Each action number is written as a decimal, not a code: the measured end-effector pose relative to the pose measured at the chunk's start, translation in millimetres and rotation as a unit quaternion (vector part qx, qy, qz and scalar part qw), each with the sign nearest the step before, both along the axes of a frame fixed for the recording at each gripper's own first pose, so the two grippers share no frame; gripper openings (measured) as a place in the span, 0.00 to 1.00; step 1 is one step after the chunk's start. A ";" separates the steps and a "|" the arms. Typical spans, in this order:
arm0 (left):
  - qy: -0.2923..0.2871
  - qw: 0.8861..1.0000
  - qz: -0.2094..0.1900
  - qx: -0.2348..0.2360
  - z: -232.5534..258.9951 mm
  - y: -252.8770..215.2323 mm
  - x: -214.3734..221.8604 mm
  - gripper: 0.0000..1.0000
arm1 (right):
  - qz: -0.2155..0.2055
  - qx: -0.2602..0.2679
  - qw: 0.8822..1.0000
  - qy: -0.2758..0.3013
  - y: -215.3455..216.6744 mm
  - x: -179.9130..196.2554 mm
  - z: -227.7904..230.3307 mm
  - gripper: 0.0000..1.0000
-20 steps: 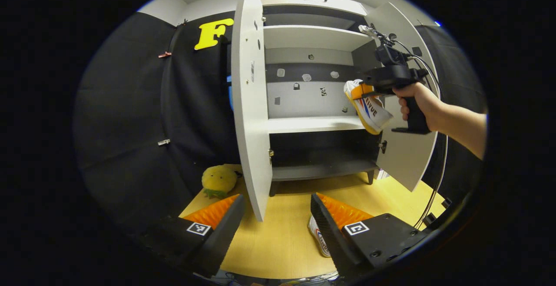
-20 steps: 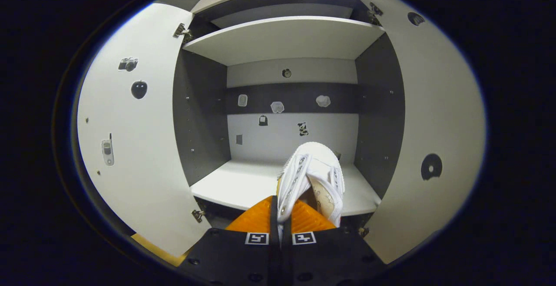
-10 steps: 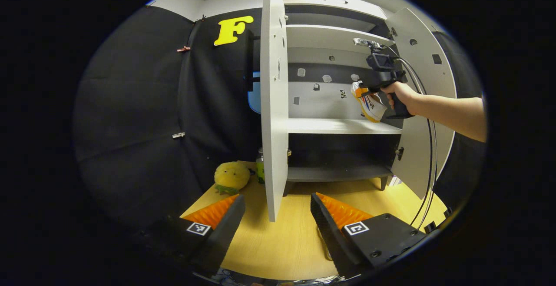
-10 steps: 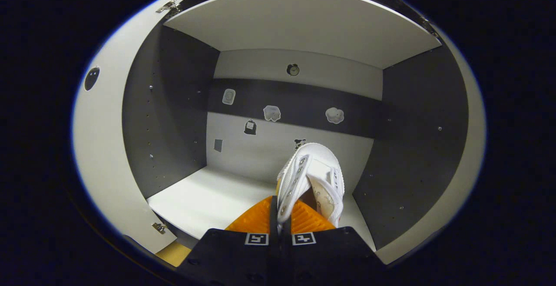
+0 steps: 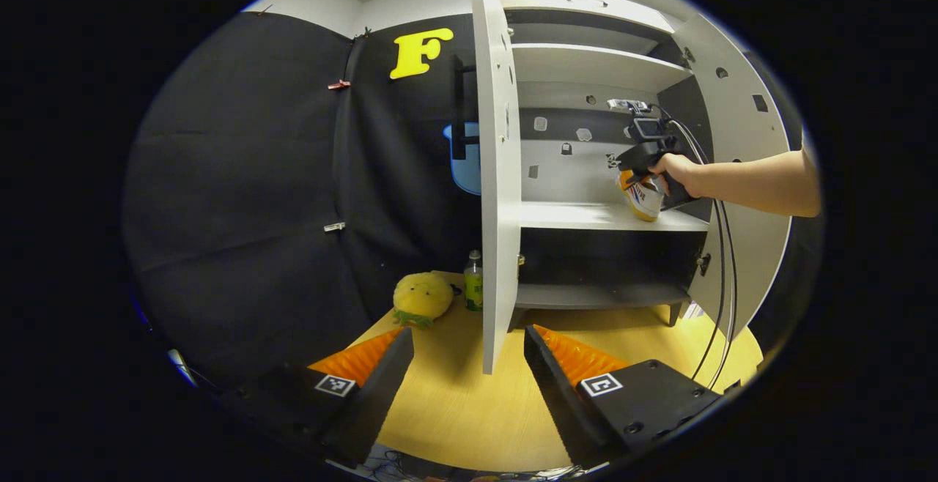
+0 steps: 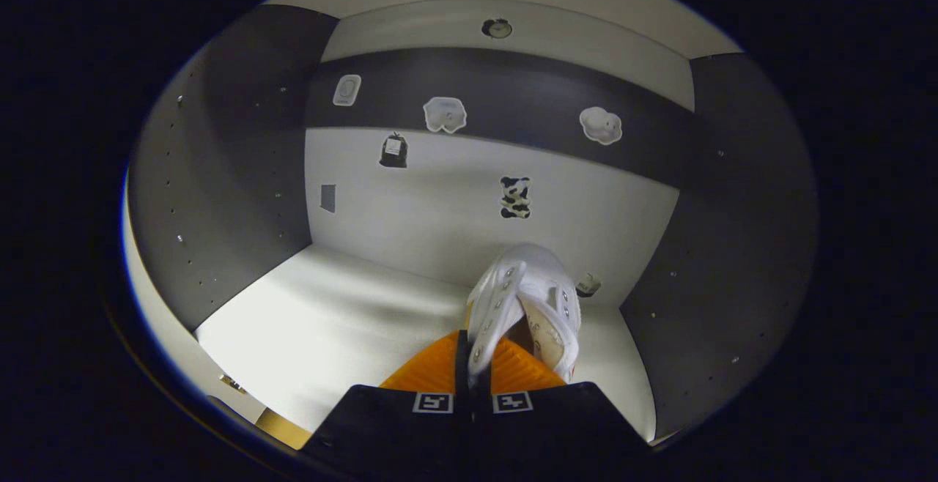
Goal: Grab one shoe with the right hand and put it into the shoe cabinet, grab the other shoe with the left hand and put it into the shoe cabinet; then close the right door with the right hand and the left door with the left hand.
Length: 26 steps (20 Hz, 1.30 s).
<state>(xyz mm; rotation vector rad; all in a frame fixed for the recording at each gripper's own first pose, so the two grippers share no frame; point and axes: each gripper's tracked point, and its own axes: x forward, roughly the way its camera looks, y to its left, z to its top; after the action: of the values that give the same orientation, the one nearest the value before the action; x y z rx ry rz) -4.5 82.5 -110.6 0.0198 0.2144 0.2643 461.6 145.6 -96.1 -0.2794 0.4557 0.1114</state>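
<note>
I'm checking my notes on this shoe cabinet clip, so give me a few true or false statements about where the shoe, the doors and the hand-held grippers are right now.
1. The right hand-held gripper is shut on the white shoe. True.
2. The shoe is at the middle shelf. True.
3. Both cabinet doors are closed. False: the left door and the right door stand open.
4. The left hand-held gripper holds a shoe. False: it is open and holds nothing.
5. A yellow plush toy sits on the floor beside the cabinet. True.
</note>
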 end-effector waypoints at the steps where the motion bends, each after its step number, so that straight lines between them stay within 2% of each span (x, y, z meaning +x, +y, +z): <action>1: 0.000 1.000 0.004 0.000 0.4 0.5 -2.6 0.95 | -0.004 0.000 1.000 0.008 -0.7 3.1 -3.7 0.05; 4: -0.001 1.000 0.016 -0.004 0.9 1.3 -7.2 0.95 | -0.007 -0.016 1.000 0.025 -2.1 3.0 -10.9 0.06; 6: -0.003 1.000 0.022 -0.010 1.4 2.6 -9.3 0.95 | -0.009 -0.022 0.999 0.043 -1.2 -3.2 -19.4 0.10; 8: -0.008 1.000 0.021 -0.018 2.8 1.3 -11.4 0.95 | -0.010 -0.012 0.998 0.060 3.2 -16.1 -22.8 0.19; 10: -0.012 1.000 0.016 -0.017 4.9 0.1 -13.8 0.95 | -0.008 -0.001 0.999 0.041 9.2 -27.6 -9.6 0.28; 12: -0.015 1.000 0.009 -0.012 6.4 -0.7 -17.3 0.95 | 0.007 0.002 1.000 0.012 17.1 -40.0 12.4 0.55; 14: -0.019 1.000 0.004 -0.012 6.4 -1.6 -20.5 0.95 | 0.019 0.006 1.000 -0.012 25.0 -60.6 30.7 0.66; 15: -0.020 1.000 -0.001 -0.016 4.6 -2.8 -22.1 0.95 | 0.027 0.012 0.999 -0.023 28.2 -72.7 38.7 0.83; 17: -0.016 1.000 -0.013 -0.024 -0.9 -5.2 -24.3 0.95 | 0.033 0.022 0.998 -0.051 30.0 -103.1 53.4 0.97; 22: -0.001 0.998 -0.057 -0.026 -17.7 -2.7 -20.0 0.95 | 0.038 0.038 0.993 -0.103 19.3 -182.3 64.3 0.98; 26: 0.011 0.995 -0.096 -0.015 -32.0 -6.9 -10.9 0.95 | 0.012 0.072 0.991 -0.116 -11.0 -249.0 53.6 0.98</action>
<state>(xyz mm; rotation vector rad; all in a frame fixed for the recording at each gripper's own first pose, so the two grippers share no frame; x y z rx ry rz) -15.4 75.7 -142.6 0.0144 0.2371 0.0687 212.6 134.6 -42.5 -0.1538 0.2126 0.1323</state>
